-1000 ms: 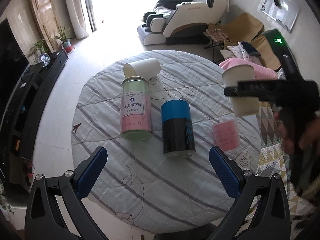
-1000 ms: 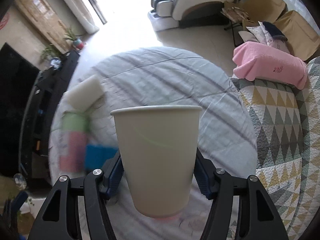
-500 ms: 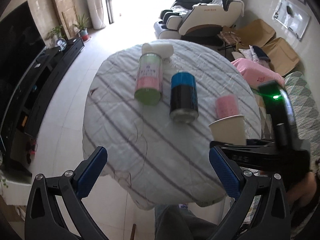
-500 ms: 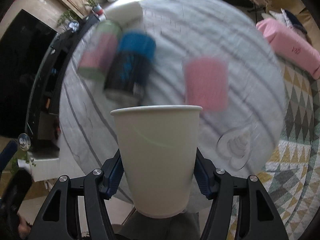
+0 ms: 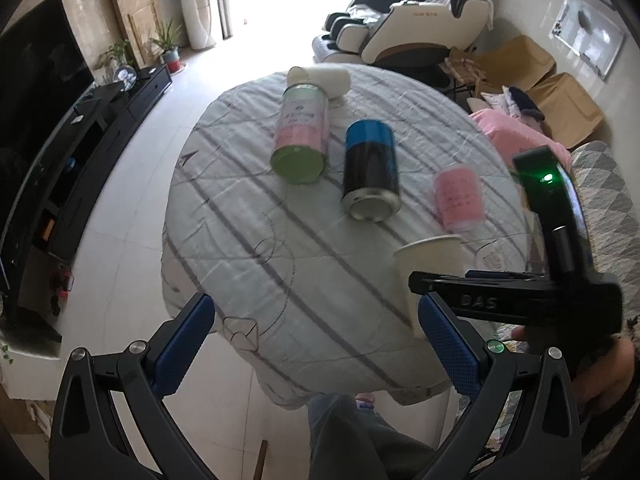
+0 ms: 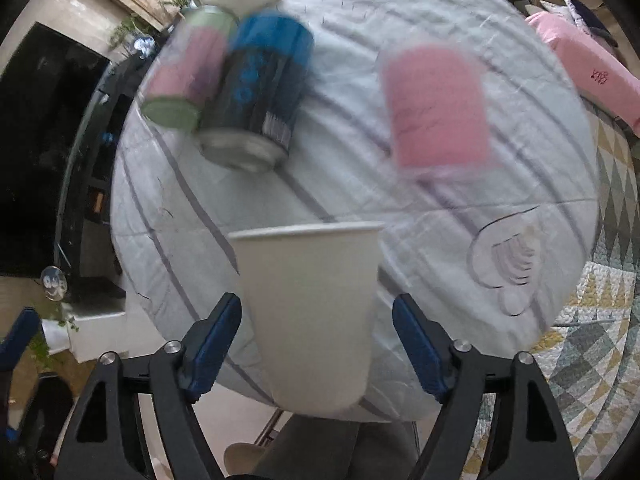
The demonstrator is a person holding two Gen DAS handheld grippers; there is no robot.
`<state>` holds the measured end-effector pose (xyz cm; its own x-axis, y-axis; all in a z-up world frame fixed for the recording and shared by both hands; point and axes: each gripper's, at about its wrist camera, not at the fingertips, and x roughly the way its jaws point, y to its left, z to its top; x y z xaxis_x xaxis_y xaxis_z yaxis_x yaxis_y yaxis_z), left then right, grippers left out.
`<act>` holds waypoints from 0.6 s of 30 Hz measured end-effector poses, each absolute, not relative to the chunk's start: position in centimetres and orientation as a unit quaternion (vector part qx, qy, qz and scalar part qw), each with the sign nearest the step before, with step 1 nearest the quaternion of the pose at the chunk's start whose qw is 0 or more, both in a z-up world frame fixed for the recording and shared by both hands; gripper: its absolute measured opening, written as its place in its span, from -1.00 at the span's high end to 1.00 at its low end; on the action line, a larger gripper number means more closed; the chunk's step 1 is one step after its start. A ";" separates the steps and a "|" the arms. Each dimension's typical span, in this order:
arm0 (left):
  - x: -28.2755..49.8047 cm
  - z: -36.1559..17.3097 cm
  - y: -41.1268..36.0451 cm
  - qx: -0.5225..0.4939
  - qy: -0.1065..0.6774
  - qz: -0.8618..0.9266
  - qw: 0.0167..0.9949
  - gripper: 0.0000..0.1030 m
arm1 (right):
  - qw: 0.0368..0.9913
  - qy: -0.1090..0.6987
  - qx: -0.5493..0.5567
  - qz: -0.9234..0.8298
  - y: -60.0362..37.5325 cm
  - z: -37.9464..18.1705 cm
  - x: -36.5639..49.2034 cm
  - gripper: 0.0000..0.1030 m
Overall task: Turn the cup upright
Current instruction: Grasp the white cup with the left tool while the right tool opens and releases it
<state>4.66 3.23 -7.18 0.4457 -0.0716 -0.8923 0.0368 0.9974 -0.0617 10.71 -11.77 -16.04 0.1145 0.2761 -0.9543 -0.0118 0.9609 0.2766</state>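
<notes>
Table [image 5: 248,216]: two cans [image 5: 371,172] side by side at centre; lying cup [image 5: 320,78] behind them; upright cup [image 6: 308,312] at near edge, right

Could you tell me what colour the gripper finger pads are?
Blue, textured pads; clearest in the left wrist view.

Home living room, massage chair [image 5: 416,28], television [image 5: 36,92], potted plants [image 5: 170,46], quilt-covered round table [image 5: 240,200]

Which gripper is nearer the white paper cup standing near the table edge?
Right. The right gripper brackets the white paper cup, fingers apart on either side. The left gripper hangs open, off to the cup's left.
</notes>
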 end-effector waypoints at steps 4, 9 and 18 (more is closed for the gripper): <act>5.2 -6.8 1.6 -0.019 0.523 -0.051 0.851 -1.00 | 0.761 0.635 0.104 0.083 -14.0 -13.0 10.2 -0.54; 6.1 -8.1 -1.9 -0.034 0.540 -0.076 0.838 -1.00 | 0.799 0.593 0.093 0.030 -18.2 -9.0 8.9 -0.54; 8.3 -13.2 -7.2 -0.050 0.585 -0.074 0.806 -1.00 | 0.806 0.581 0.107 -0.046 -24.8 -7.9 6.9 -0.54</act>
<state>8.26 -7.24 -13.21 0.3054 -0.1776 -0.9355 0.0598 0.9841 -0.1672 6.90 -24.84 -7.90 0.3216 0.0509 -0.9455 0.1984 0.9728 0.1199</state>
